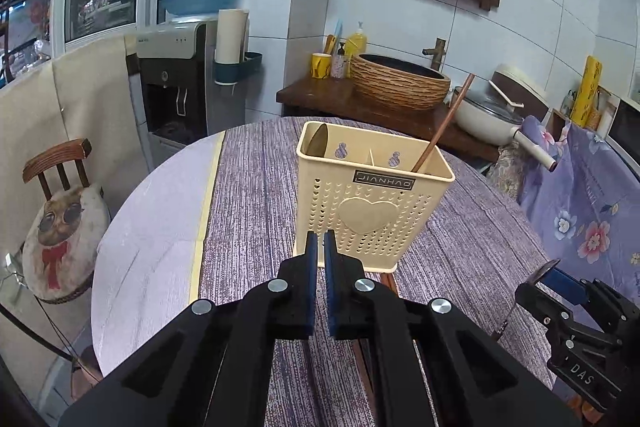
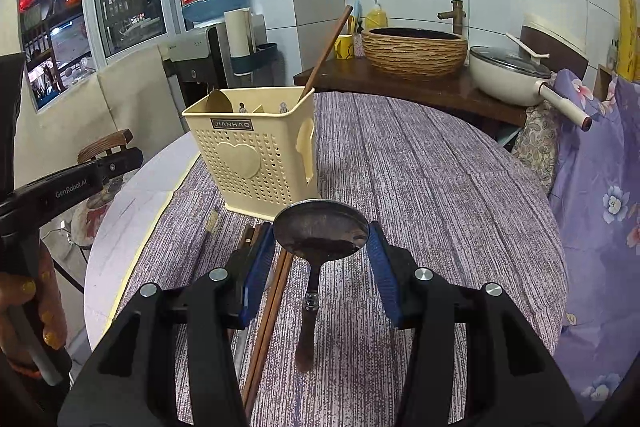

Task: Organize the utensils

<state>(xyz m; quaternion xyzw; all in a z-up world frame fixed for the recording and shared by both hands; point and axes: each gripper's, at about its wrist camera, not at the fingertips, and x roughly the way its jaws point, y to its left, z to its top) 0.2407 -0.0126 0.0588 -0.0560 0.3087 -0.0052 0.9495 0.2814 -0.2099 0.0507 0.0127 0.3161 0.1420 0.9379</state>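
A cream perforated utensil holder [image 1: 368, 203] stands on the round table; it also shows in the right wrist view [image 2: 256, 159]. A spoon bowl [image 1: 318, 143] sits in its left compartment and a brown chopstick [image 1: 444, 123] leans out of the right one. My left gripper [image 1: 321, 247] is shut and empty, just in front of the holder. My right gripper [image 2: 322, 247] is shut on a metal spoon [image 2: 320, 231], its pads against the bowl's edges, the brown handle hanging down toward the table. Brown chopsticks [image 2: 268, 319] lie on the cloth under it.
A striped purple cloth [image 2: 420, 187] covers the table. A wooden chair [image 1: 60, 211] stands at the left. Behind are a water dispenser [image 1: 180, 75], a woven basin [image 1: 400, 83] on a dark counter and a white pan [image 2: 512, 75]. Floral fabric [image 2: 592, 187] hangs at the right.
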